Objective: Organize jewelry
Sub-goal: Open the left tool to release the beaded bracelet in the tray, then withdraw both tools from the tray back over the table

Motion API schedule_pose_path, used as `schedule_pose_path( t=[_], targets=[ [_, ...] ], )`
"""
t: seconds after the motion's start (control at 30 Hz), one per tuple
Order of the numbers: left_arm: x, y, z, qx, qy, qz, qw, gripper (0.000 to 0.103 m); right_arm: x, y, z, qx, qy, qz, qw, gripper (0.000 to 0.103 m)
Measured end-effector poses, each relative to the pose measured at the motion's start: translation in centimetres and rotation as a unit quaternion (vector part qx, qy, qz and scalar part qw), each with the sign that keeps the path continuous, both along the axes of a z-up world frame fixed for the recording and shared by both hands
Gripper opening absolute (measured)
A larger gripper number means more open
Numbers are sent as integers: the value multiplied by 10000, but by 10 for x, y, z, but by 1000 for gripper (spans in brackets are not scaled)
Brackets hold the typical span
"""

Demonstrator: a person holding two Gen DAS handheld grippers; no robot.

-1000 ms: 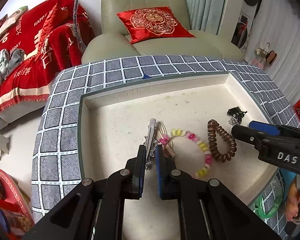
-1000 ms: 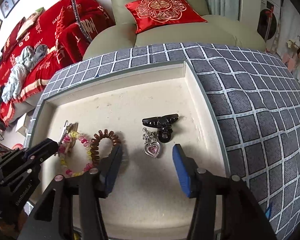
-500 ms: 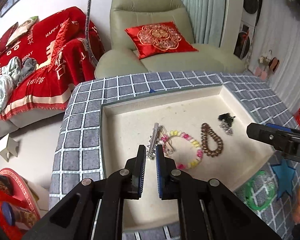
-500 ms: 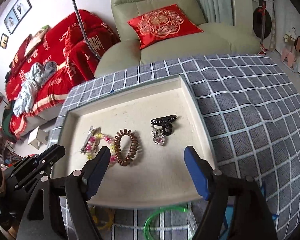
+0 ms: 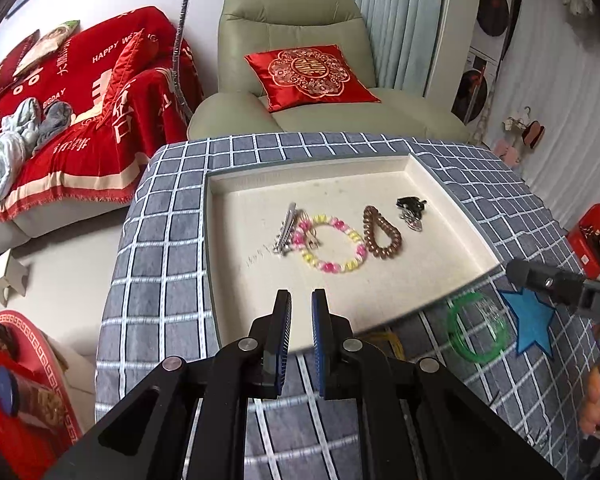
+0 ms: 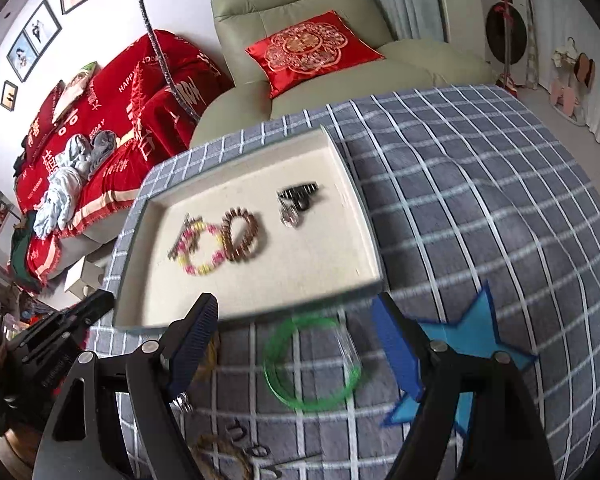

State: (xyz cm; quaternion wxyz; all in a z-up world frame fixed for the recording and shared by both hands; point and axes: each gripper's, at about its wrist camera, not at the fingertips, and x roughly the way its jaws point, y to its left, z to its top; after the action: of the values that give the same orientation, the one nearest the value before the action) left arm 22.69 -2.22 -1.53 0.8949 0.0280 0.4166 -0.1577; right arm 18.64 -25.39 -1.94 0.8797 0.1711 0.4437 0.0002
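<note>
A cream tray [image 5: 236,296] [image 6: 364,216] on the checked cloth holds a silver hair clip [image 5: 286,227], a pink and yellow bead bracelet [image 5: 332,243] [image 6: 201,249], a brown coil hair tie [image 5: 381,233] [image 6: 241,237], a black claw clip [image 5: 410,202] [image 6: 300,192] and a heart pendant [image 5: 413,222] [image 6: 290,218]. My left gripper [image 5: 301,300] hangs above the tray's near edge, jaws nearly together and empty. My right gripper [image 6: 294,312] is wide open above a green bangle [image 6: 311,363] [image 5: 478,328] lying in front of the tray.
A blue star patch [image 5: 530,322] [image 6: 466,340] lies right of the bangle. Small metal pieces [image 6: 256,450] and a yellow ring [image 5: 384,342] lie on the cloth near the front edge. A green armchair [image 5: 300,80] and a red sofa [image 5: 60,120] stand behind.
Both grippers have pulled back and up from the tray. The left gripper let go of the silver hair clip, which now lies in the tray. The green bangle has come into view.
</note>
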Motion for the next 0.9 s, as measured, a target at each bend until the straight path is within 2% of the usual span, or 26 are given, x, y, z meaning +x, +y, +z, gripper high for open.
schedule_pose_path(
  t=[0.23, 0.53, 0.57, 0.6, 0.63, 0.73, 0.87, 0.9],
  targets=[
    [-22, 8, -6, -144, 164, 150, 9997, 27, -21, -6, -19, 109, 218, -68, 9997, 82],
    [-47, 10, -21, -169, 376, 230, 9989, 27, -42, -14, -26, 48, 290, -126, 9995, 82],
    [-49, 10, -23, -155, 418, 240, 9987, 32, -43, -16, -26, 47, 295, -147, 9994, 82],
    [-51, 10, -24, -142, 452, 252, 9986, 51, -45, -16, -26, 46, 299, -158, 9994, 82],
    [-51, 10, -27, -130, 543, 309, 9980, 103, -47, -17, -26, 47, 300, -158, 9994, 82],
    [-57, 12, -29, -237, 428, 482, 9976, 103, -50, -17, -24, 32, 267, -142, 9995, 83],
    [-64, 6, -37, -43, 338, 485, 9982, 103, -53, -18, -22, 22, 170, -145, 9997, 88],
    [-65, 6, -38, 13, 322, 512, 9982, 103, -54, -17, -21, 18, 148, -143, 9998, 102]
  ],
)
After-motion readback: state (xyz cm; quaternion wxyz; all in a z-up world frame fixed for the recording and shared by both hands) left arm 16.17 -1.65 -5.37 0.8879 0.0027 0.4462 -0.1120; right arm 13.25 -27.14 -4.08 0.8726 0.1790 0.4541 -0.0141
